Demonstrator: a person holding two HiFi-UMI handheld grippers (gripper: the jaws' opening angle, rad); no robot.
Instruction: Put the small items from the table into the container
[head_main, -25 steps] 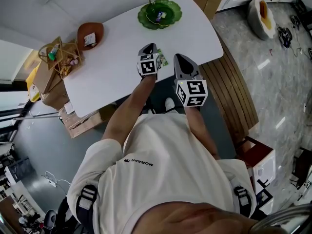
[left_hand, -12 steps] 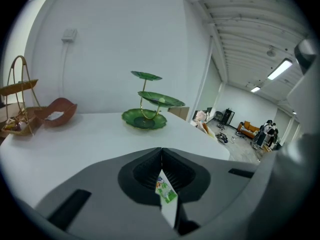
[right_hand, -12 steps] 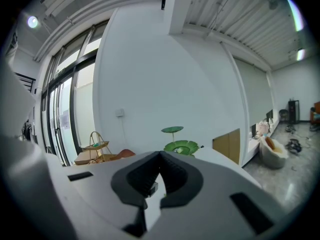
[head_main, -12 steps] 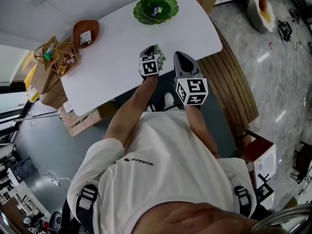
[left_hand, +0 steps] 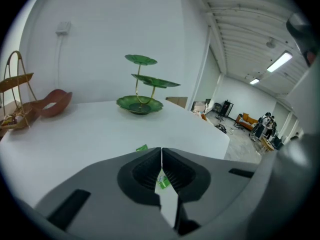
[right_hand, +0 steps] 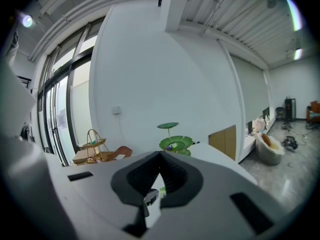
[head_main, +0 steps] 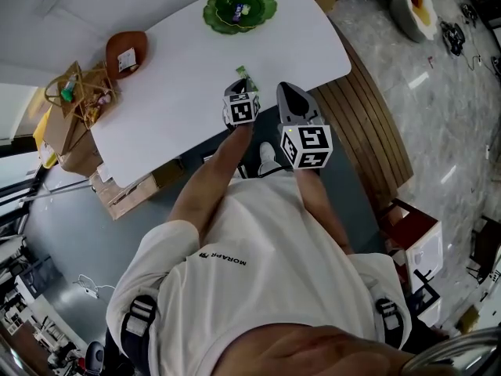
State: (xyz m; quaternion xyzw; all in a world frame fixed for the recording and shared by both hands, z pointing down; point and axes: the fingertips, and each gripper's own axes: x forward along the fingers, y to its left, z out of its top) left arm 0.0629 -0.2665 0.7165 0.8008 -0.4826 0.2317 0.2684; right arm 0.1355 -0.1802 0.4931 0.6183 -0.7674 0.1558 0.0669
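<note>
A small green wrapped item (head_main: 243, 74) lies on the white table (head_main: 180, 92) near its front edge. My left gripper (head_main: 240, 86) hovers just short of it, jaws shut and empty. In the left gripper view the green item (left_hand: 142, 147) peeks past the closed tips of the left gripper (left_hand: 161, 150), and a green bit (left_hand: 163, 182) shows below, behind them. My right gripper (head_main: 291, 94) hangs to the right, off the table's edge, its tips meeting in the right gripper view (right_hand: 161, 155) with nothing held. A green tiered leaf dish (head_main: 239, 8) holding small items stands far across the table.
A brown leaf-shaped bowl (head_main: 125, 53) with a white piece sits at the table's left end. A wire basket (head_main: 78, 92) rests on cardboard boxes beside it. A slatted wooden bench (head_main: 368, 124) runs along the table's right side.
My left gripper has sunk toward the table, and the green item now shows just ahead of its tips. The right gripper has hardly shifted.
</note>
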